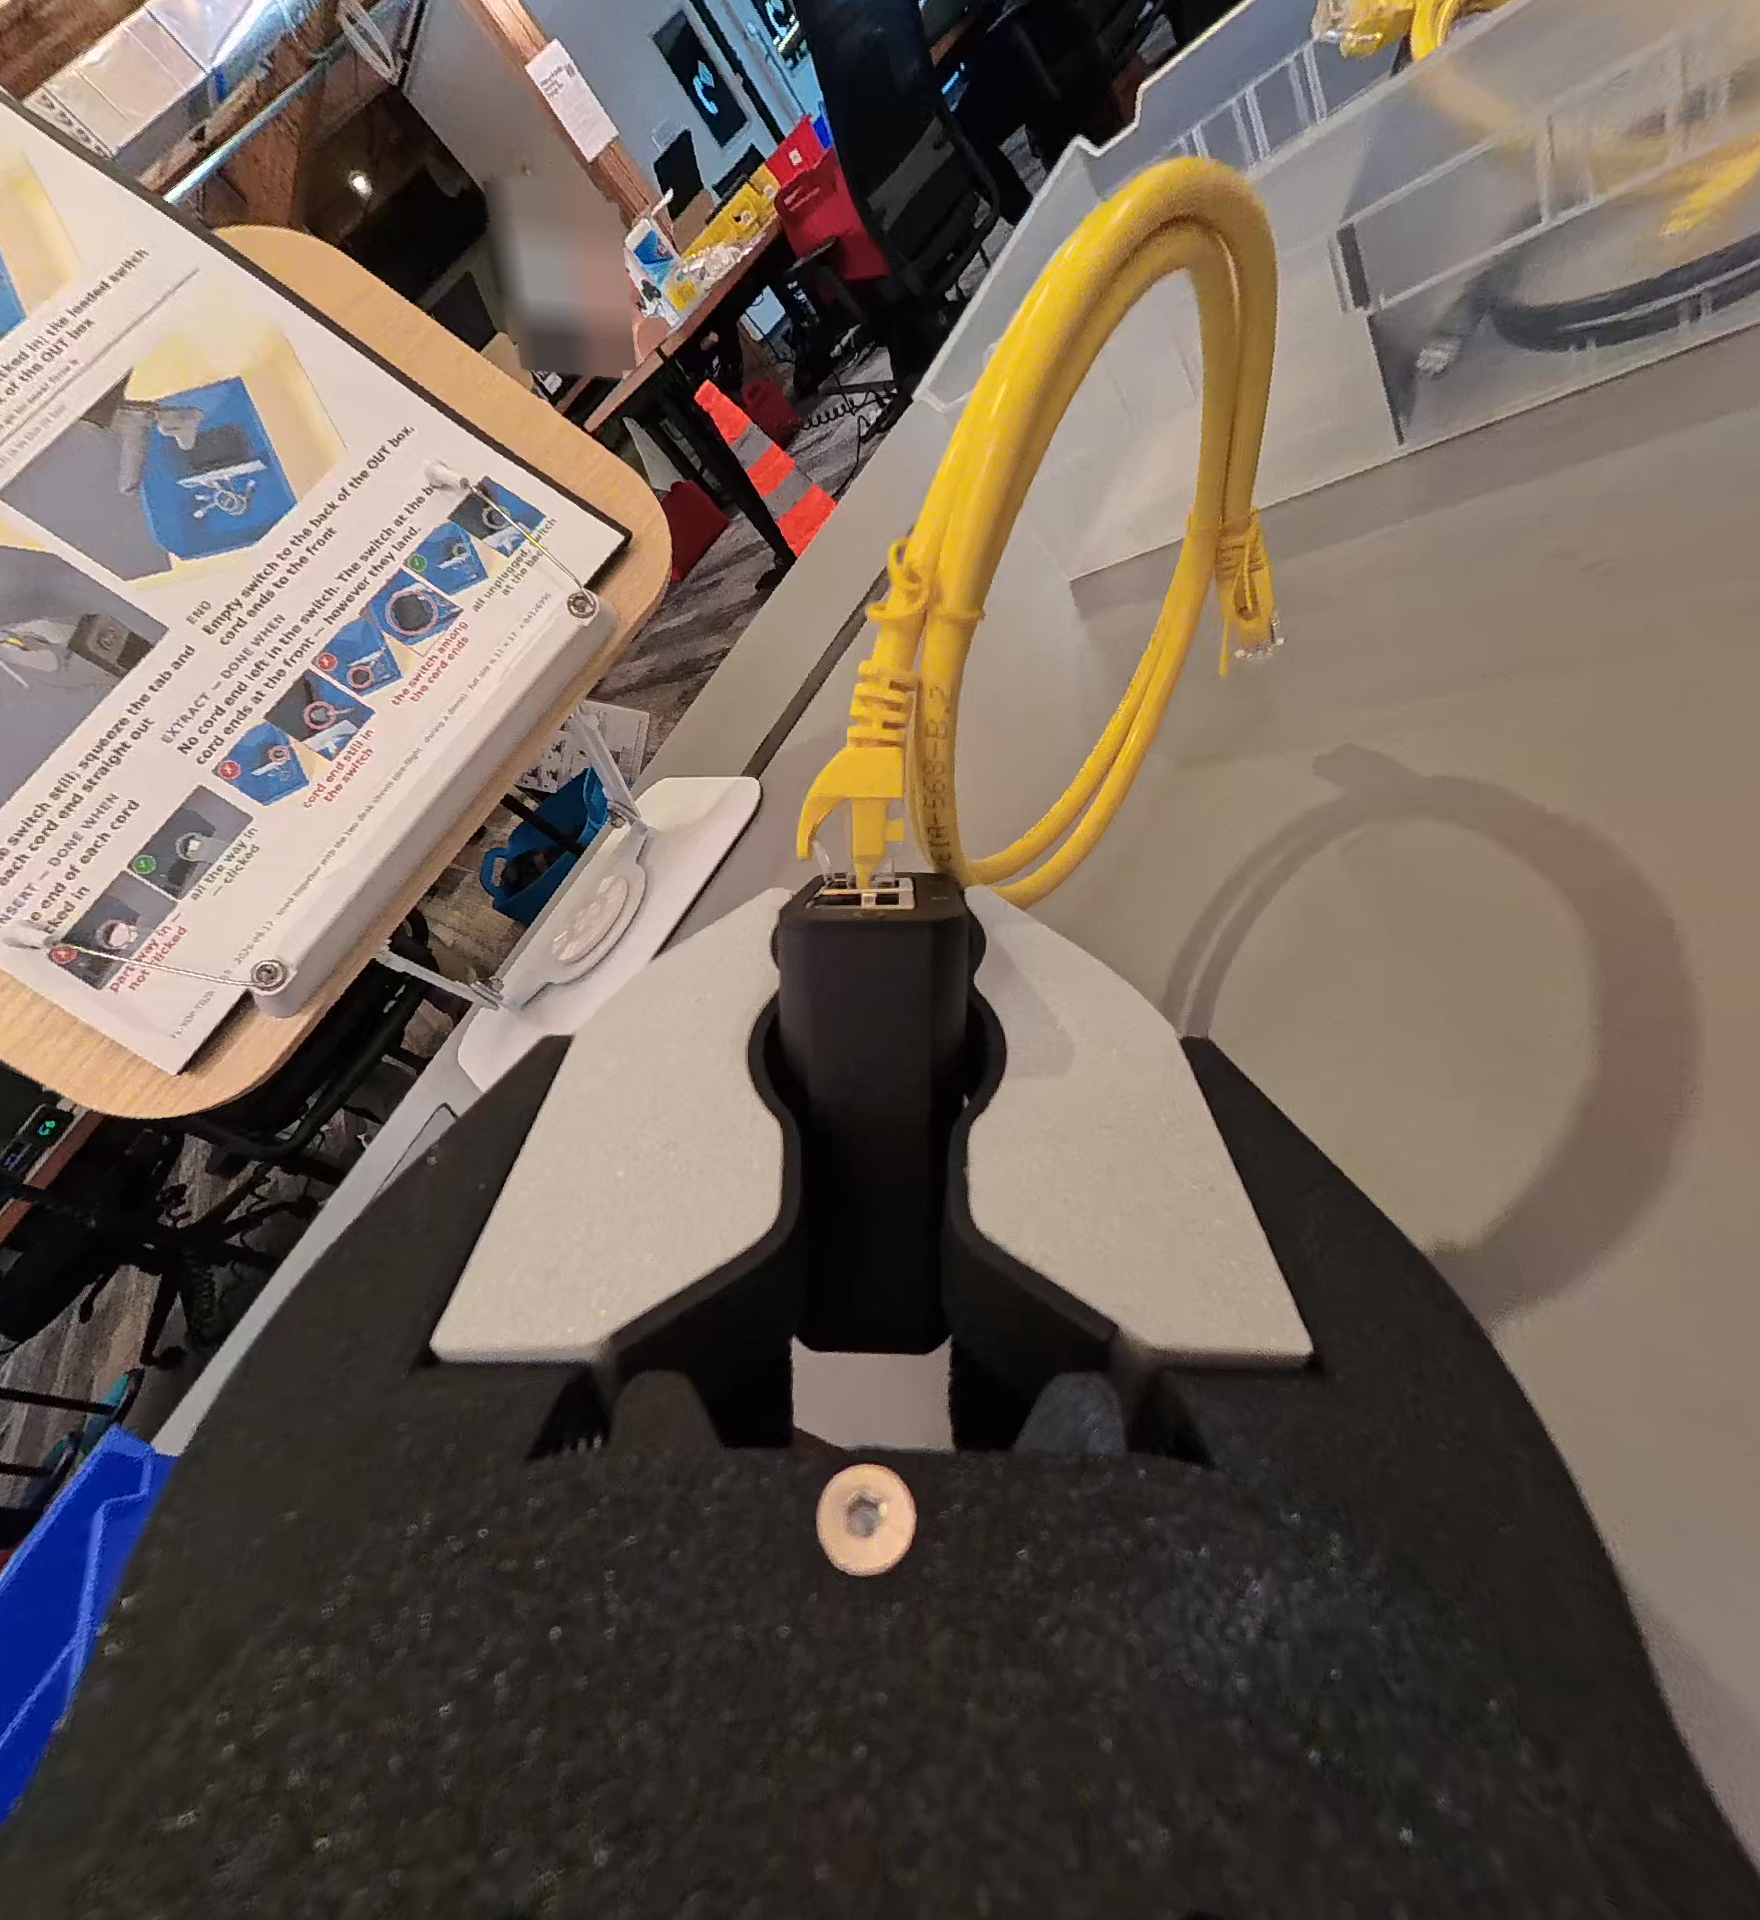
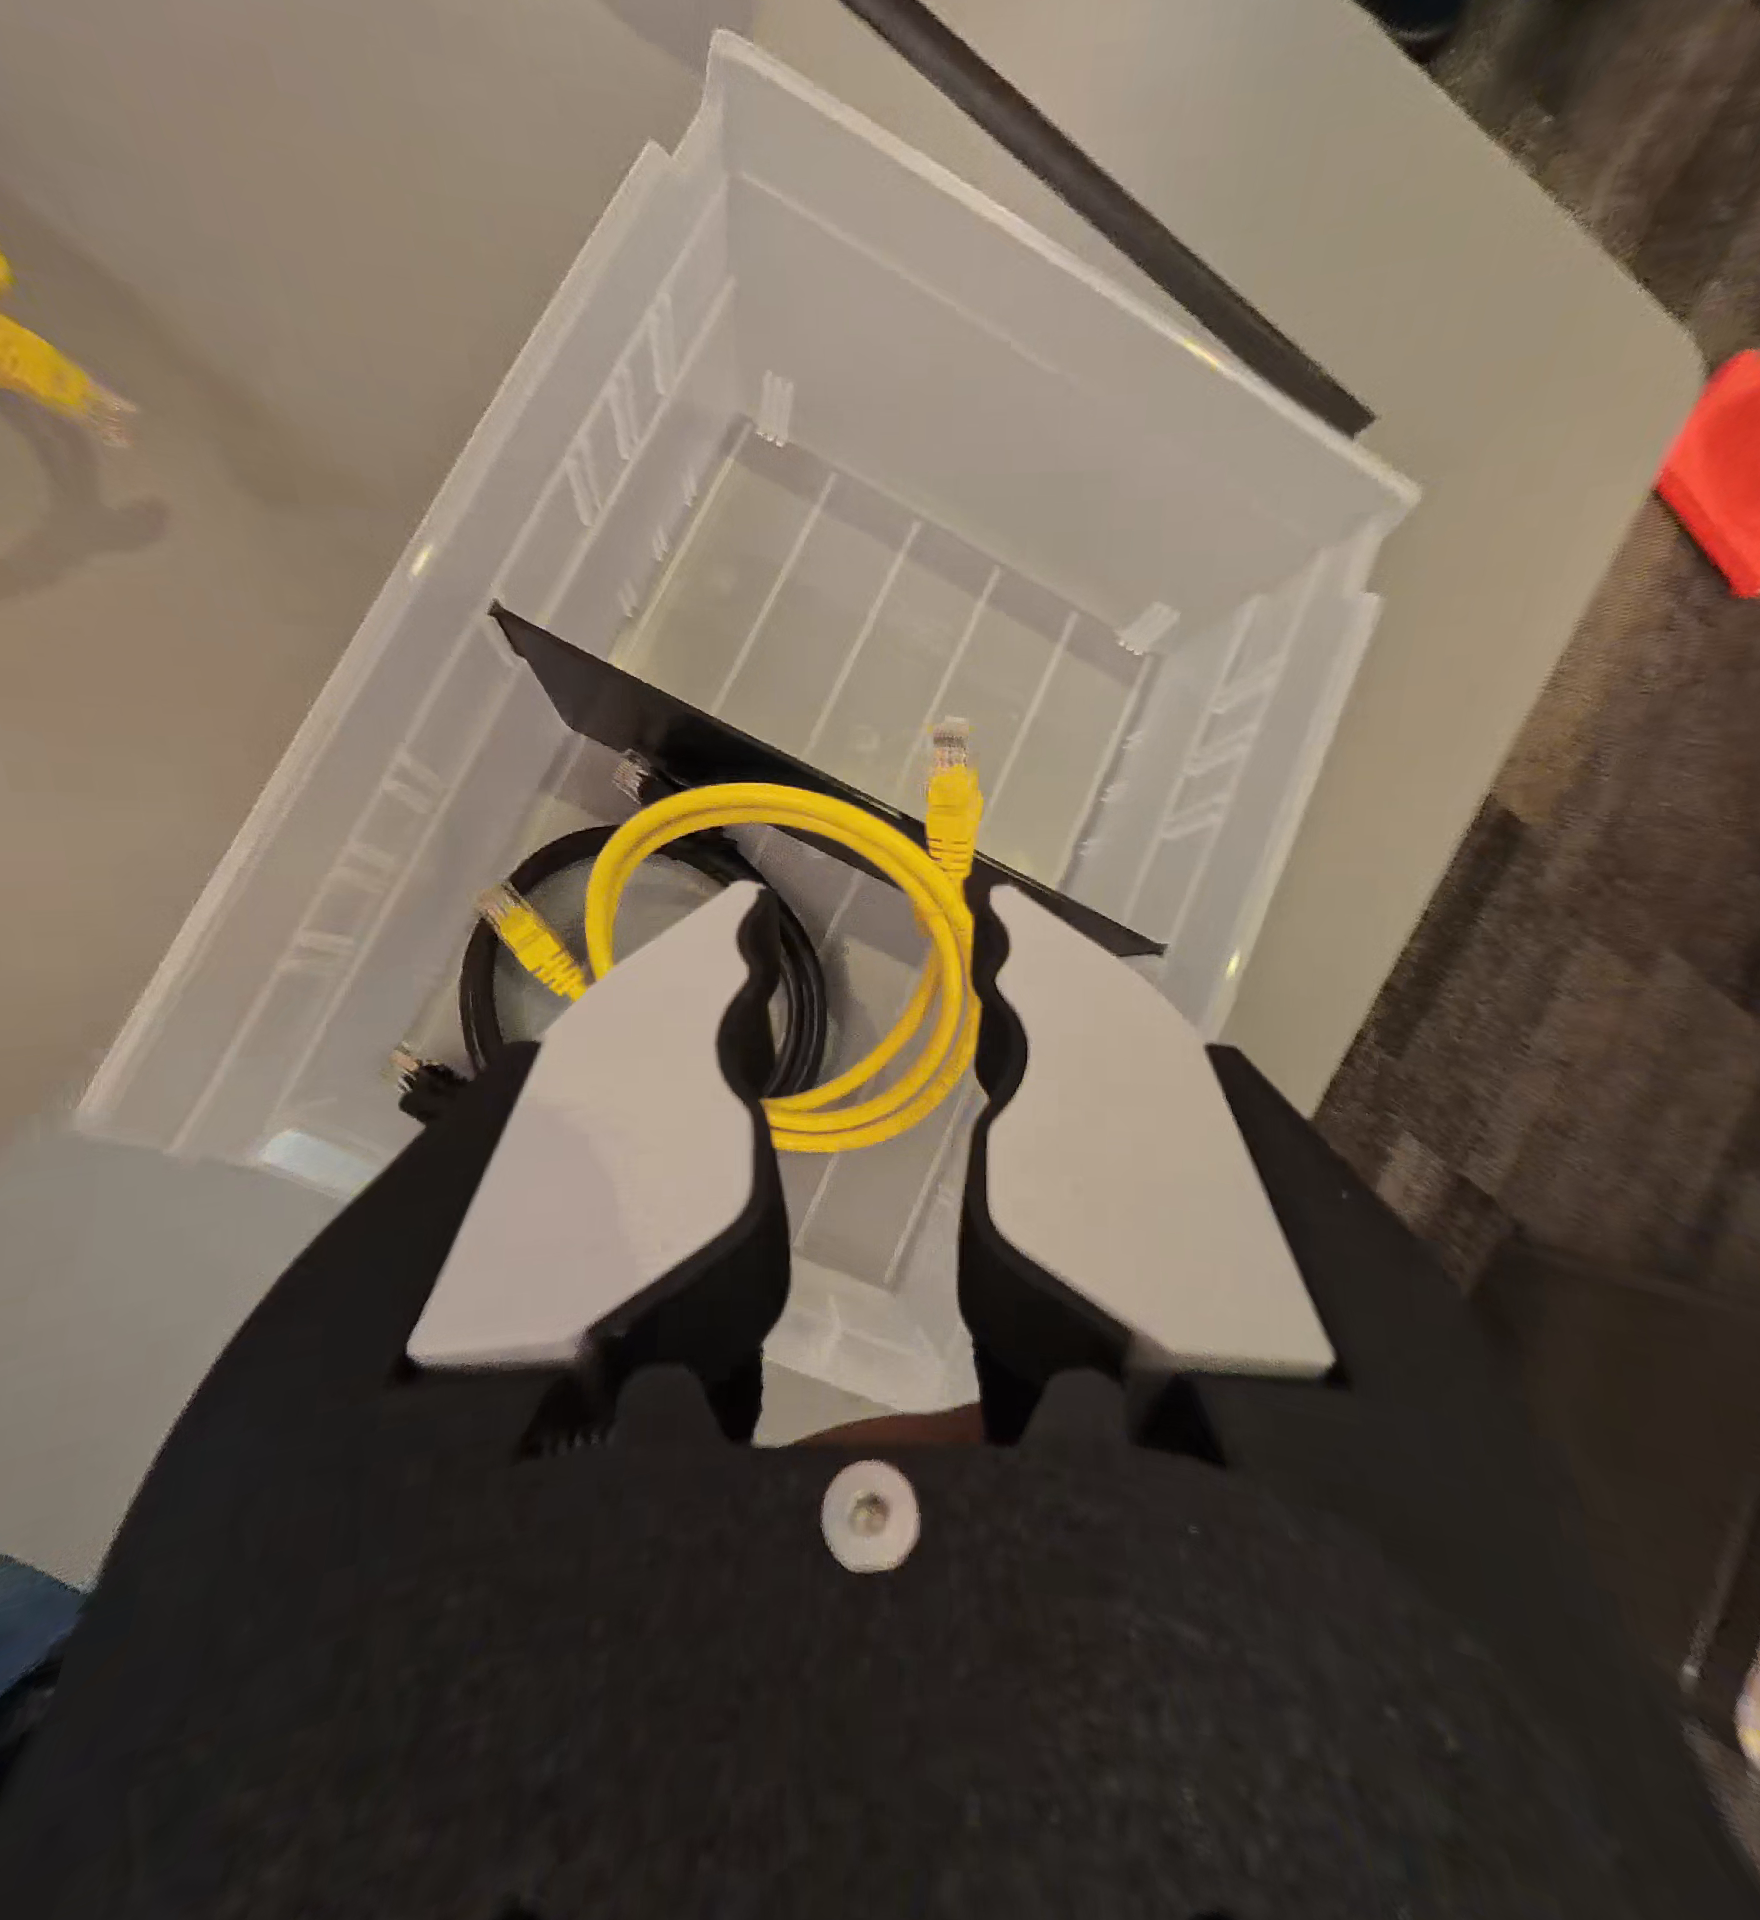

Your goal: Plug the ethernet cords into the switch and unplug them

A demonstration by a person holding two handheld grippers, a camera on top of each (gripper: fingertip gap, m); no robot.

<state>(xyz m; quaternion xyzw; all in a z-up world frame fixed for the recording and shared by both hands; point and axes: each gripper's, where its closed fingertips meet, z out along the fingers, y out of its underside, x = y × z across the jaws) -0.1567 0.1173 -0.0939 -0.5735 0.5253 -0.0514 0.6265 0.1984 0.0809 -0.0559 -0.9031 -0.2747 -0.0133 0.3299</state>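
- Table (image 1: 1478,1039): grey top. Clear bin (image 2: 959,343) sits on it at the far right; a board with an instruction sheet (image 1: 232,623) stands off the left edge.
- Bin has a black divider (image 2: 647,696). Near compartment holds a coiled yellow cord (image 2: 782,810) lying over a coiled black cord (image 2: 481,987). Far compartment looks to have no cords in it.
- Switch (image 1: 871,1091): small black box, clamped end-on between the pads (image 1: 647,1091) of the left gripper (image 1: 871,935), port face pointing away from the camera.
- One yellow ethernet cord (image 1: 1115,364) has a plug seated in a port. Its loop stands up above the switch and the free plug (image 1: 1255,623) hangs in the air, above the table.
- Right gripper (image 2: 865,914): jaws apart, nothing between the pads, hovering above the near compartment and looking down over the yellow coil.
- Handling, my read: switch is rigid, light, smooth plastic, so a squeeze on its flat sides should hold. Cords are light and springy, and the coil will likely swing.
- Take hold at the moulded boot (image 2: 954,821) just behind the plug, not the cable. The clear latch tab looks fragile.
- Left wrist is rolled, table horizon tilted. Right wrist is pitched steeply down into the bin.
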